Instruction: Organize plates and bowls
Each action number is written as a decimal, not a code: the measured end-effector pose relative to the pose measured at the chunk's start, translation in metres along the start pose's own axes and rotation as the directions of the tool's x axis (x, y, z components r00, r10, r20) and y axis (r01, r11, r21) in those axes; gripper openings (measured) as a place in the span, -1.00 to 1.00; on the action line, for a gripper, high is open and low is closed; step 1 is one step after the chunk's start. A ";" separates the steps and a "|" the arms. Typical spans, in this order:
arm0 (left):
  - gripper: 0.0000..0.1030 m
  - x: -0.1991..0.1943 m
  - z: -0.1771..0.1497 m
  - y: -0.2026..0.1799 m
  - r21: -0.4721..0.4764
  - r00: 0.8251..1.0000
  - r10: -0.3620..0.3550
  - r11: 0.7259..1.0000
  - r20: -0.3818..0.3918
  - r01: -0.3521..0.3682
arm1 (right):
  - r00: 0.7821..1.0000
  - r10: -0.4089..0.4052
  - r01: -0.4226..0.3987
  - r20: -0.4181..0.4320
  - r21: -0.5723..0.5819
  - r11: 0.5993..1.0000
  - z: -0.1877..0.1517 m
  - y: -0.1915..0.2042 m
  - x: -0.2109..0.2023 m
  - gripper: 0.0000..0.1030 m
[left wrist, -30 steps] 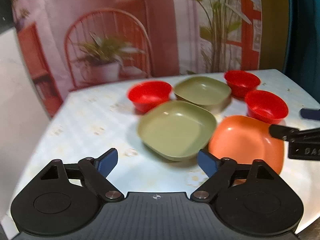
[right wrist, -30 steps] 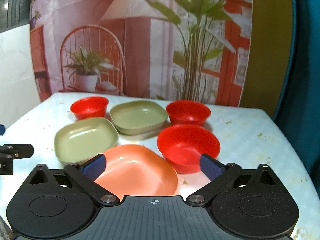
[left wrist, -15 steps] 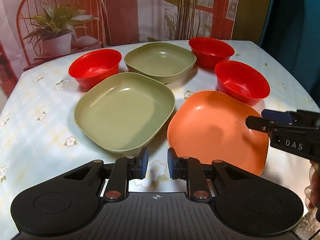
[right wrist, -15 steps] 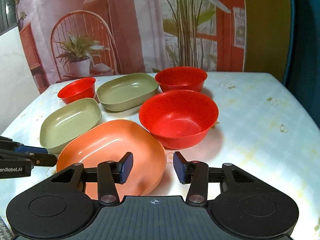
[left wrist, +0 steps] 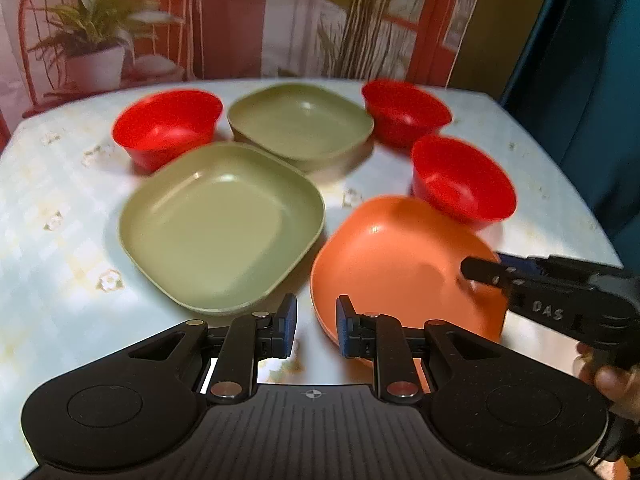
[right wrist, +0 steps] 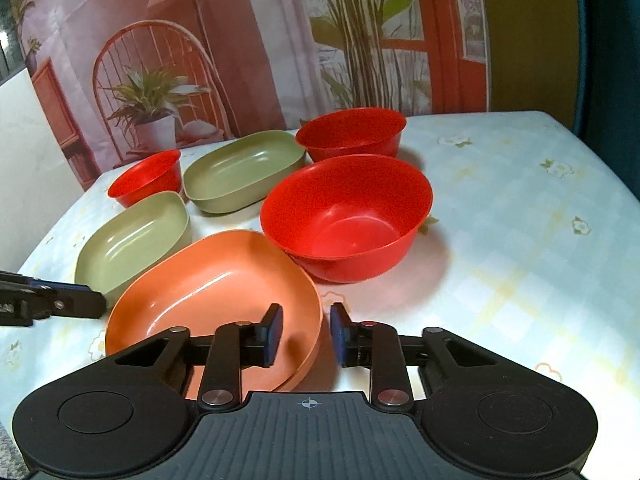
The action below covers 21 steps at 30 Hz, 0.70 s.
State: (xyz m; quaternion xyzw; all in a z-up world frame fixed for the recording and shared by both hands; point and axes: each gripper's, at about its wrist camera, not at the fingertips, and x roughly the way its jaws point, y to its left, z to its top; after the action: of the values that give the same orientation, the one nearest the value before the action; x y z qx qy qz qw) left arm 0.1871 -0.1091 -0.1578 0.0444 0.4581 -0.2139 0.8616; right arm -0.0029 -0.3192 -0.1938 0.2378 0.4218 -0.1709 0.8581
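An orange plate [left wrist: 396, 264] [right wrist: 216, 280] lies at the table's near edge. Beside it are two green plates, the nearer [left wrist: 220, 224] [right wrist: 132, 240] and the farther [left wrist: 300, 128] [right wrist: 240, 168]. Three red bowls stand around them: left [left wrist: 168, 124] [right wrist: 146, 178], far [left wrist: 404, 110] [right wrist: 352, 132] and near [left wrist: 462, 178] [right wrist: 348, 216]. My left gripper [left wrist: 316, 326] hovers narrowly open over the gap between the near green and orange plates, holding nothing. My right gripper [right wrist: 306, 334] straddles the orange plate's near right rim with its jaws narrowly apart; it also shows in the left wrist view [left wrist: 488, 268].
The table [right wrist: 520, 240] has a pale floral cloth; its right half holds no dishes. A printed backdrop [right wrist: 240, 60] with a chair and plants stands behind it. A dark teal curtain [left wrist: 592, 80] hangs at the right.
Both grippers closed from wide open to a narrow gap and came closer to the dishes. My right gripper moved in over the orange plate's rim.
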 end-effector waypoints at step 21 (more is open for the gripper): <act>-0.56 -0.016 -0.003 0.010 0.009 0.995 -0.097 0.995 0.038 0.096 | 0.999 0.027 -0.025 -0.033 0.049 0.998 0.007 0.011 -0.018 -0.62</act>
State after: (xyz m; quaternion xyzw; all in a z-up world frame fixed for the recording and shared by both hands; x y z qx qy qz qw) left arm 0.1810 -0.0938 -0.1482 0.0212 0.4425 -0.2577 0.8587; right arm -0.0040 -0.3119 -0.1726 0.2668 0.4286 -0.1658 0.8471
